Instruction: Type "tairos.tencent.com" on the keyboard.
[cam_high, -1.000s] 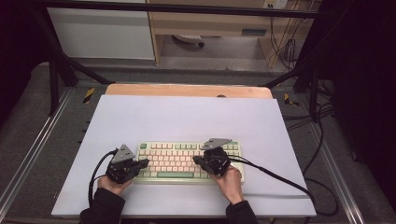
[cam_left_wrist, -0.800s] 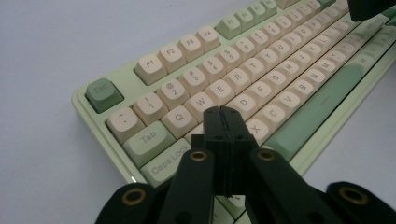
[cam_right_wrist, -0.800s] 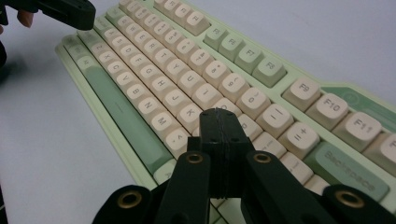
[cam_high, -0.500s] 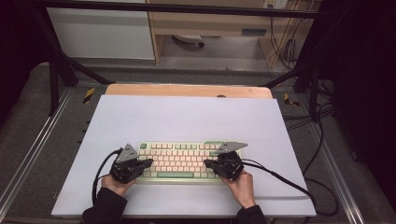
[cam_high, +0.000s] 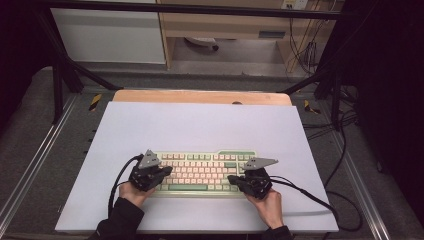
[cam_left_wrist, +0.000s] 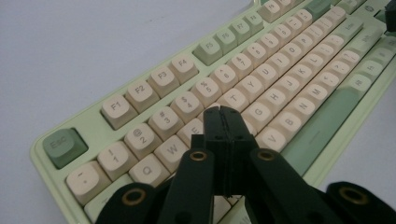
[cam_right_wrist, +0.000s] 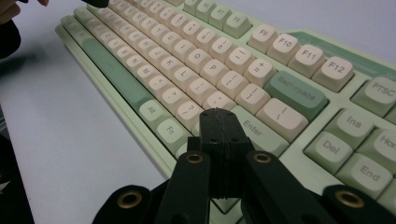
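Observation:
A pale green keyboard (cam_high: 202,171) with cream and green keys lies on the white mat near the table's front edge. My left gripper (cam_high: 159,174) sits over the keyboard's left end, jaws shut with nothing between them. In the left gripper view its tips (cam_left_wrist: 221,112) hover just above the E and R keys of the keyboard (cam_left_wrist: 261,79). My right gripper (cam_high: 239,181) is over the right end, also shut and empty. In the right gripper view its tips (cam_right_wrist: 217,114) stand close over the keys beside Enter on the keyboard (cam_right_wrist: 196,56).
The white mat (cam_high: 200,127) covers a wooden tabletop (cam_high: 200,96). Black cables (cam_high: 310,197) trail from the grippers across the mat's front. Metal frame rails (cam_high: 30,165) run along both sides, with more cables on the right.
Both hands have shifted to the right along the keyboard. The right gripper moved from the middle-right keys to the right end. Both stay shut.

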A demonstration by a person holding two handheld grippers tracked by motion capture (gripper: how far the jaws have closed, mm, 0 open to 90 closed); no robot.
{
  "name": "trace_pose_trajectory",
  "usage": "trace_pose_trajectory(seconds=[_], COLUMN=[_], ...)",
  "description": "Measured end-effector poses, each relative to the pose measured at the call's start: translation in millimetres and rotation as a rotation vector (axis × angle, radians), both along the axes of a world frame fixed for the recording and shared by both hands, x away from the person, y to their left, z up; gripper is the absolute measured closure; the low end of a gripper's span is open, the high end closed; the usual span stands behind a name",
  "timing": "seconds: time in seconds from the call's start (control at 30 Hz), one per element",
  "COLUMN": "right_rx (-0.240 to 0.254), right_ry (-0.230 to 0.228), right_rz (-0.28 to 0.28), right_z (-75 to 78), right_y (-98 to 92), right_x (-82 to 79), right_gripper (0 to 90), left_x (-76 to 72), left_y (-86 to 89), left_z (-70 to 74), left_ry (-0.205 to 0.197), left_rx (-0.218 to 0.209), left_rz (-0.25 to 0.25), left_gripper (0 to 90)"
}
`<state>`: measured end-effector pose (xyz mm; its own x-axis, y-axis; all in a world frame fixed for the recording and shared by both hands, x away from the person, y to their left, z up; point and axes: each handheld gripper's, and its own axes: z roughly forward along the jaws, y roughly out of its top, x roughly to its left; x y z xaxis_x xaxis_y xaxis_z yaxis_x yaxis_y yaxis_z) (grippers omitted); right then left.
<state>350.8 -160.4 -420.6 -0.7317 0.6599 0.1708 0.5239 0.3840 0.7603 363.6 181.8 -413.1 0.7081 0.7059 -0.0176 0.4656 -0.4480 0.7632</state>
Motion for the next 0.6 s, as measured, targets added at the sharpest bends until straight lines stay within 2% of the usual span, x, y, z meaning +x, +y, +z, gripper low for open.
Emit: trace_pose_trajectory(seconds=[0.2, 0.6], right_rx=[0.016, 0.015], right_ry=[0.004, 0.006], right_rz=[-0.013, 0.011], right_z=[-2.8, -4.7], right_y=[-6.9, -6.1], right_x=[-2.6, -4.0], right_gripper=[90.0, 90.0], left_x=[8.0, 15.9], left_y=[-13.1, -19.8], left_z=[-4.1, -12.1], left_ry=[0.001, 0.011], left_rx=[0.005, 0.014], left_rz=[0.007, 0.016], left_gripper=[90.0, 90.0])
